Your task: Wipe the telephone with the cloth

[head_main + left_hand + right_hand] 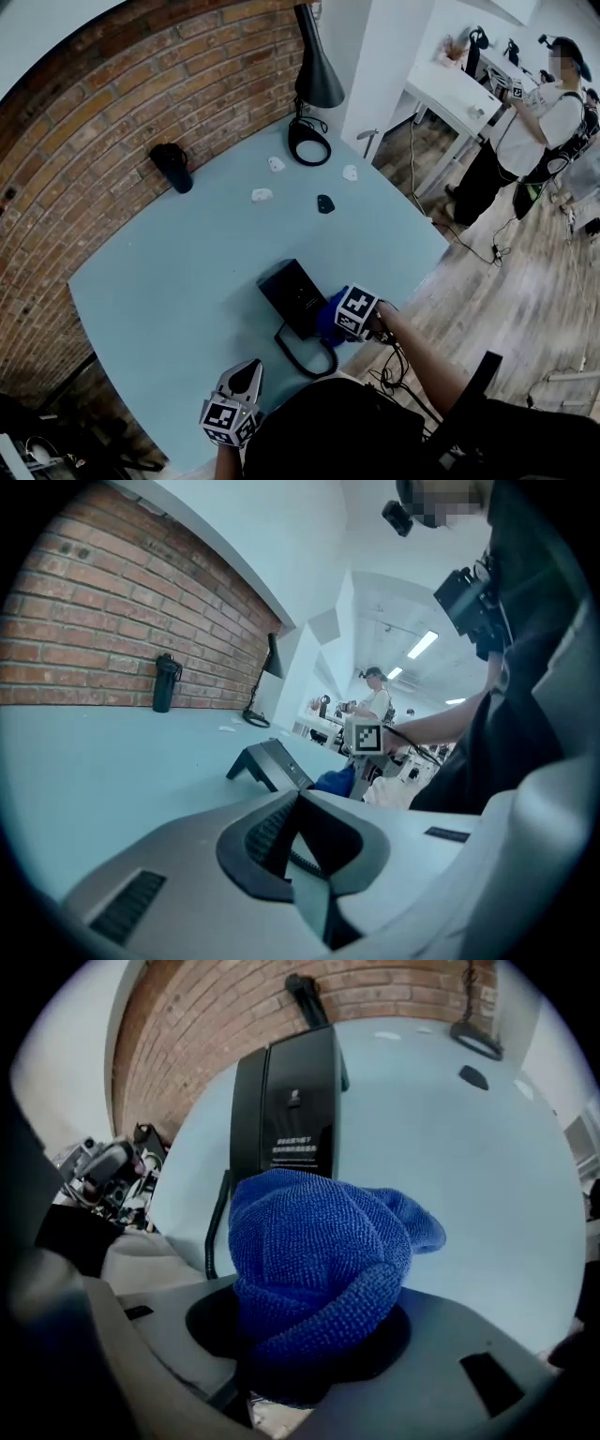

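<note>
The black telephone (292,294) lies on the light blue table (169,291), its coiled cord (305,360) looping toward the front edge. My right gripper (343,316) is shut on a bunched blue cloth (329,320), which rests at the telephone's near right corner. In the right gripper view the cloth (314,1260) fills the jaws and hides the fingertips, with the telephone (291,1110) just beyond. My left gripper (250,372) hovers at the table's front edge, left of the cord, shut with nothing in it. The left gripper view shows the telephone (272,763) from the side.
A black bottle (172,167) stands by the brick wall. A black lamp (314,73) with its ring base (308,142) is at the far corner. Small white pieces (262,195) and a black one (324,202) lie mid-table. A person (539,122) stands far right.
</note>
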Motion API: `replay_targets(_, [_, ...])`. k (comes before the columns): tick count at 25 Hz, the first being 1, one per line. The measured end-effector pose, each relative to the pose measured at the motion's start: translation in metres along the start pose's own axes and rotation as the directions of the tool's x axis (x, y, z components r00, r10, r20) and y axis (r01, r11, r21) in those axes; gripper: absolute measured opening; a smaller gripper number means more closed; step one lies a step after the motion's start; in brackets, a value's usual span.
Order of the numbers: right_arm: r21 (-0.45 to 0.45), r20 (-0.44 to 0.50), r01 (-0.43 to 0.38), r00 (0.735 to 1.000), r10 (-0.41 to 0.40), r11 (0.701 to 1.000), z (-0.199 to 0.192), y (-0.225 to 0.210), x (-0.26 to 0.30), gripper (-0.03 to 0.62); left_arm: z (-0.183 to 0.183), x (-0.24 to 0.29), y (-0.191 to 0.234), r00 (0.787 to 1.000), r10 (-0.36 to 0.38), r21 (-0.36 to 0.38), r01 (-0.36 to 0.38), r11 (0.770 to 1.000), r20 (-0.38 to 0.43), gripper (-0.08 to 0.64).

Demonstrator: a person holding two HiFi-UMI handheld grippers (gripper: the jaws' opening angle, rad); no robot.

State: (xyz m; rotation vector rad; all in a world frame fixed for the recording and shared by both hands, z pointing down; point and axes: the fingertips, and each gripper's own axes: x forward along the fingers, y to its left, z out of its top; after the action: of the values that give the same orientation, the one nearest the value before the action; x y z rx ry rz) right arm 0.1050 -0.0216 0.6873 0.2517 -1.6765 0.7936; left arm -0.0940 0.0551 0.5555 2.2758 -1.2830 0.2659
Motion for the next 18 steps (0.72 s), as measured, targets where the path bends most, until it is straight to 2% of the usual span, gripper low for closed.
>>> replay_targets(2, [-0.044, -0.082, -0.015, 0.997, 0.012, 0.999, -0.001, 0.013, -0.007, 0.218, 0.014, 0.001, 0.000, 0.999, -0.009, -0.009, 0.009, 1.000, 0.032, 0.000])
replay_targets(4, [-0.076, -0.078, -0.038, 0.996, 0.032, 0.996, 0.012, 0.030, -0.016, 0.218, 0.028, 0.001, 0.000, 0.998, -0.009, 0.004, 0.009, 1.000, 0.055, 0.000])
replay_targets(7, [-0.127, -0.038, -0.062, 0.998, 0.057, 0.990, 0.039, 0.053, -0.029, 0.218, 0.044, -0.002, 0.004, 0.997, 0.002, 0.027, -0.004, 1.000, 0.079, 0.000])
replay_targets(9, [-0.171, 0.002, -0.049, 0.999, 0.050, 0.984, 0.057, 0.062, -0.038, 0.218, 0.050, -0.005, 0.007, 0.996, 0.011, 0.035, -0.014, 0.999, 0.091, 0.000])
replay_targets(12, [-0.184, 0.128, -0.014, 0.991, 0.039, 0.983, 0.090, 0.069, -0.052, 0.218, 0.055, -0.010, 0.010, 0.994, 0.026, 0.038, -0.030, 0.999, 0.105, 0.000])
replay_targets(15, [-0.200, 0.296, 0.037, 0.955, 0.025, 0.979, 0.121, 0.070, -0.069, 0.218, 0.061, -0.013, 0.014, 0.990, 0.041, 0.044, -0.048, 0.998, 0.137, 0.000])
replay_targets(18, [-0.285, 0.477, 0.123, 0.878, 0.029, 0.951, 0.147, 0.077, -0.086, 0.218, 0.072, -0.016, 0.016, 0.982, 0.061, 0.046, -0.070, 0.996, 0.178, 0.000])
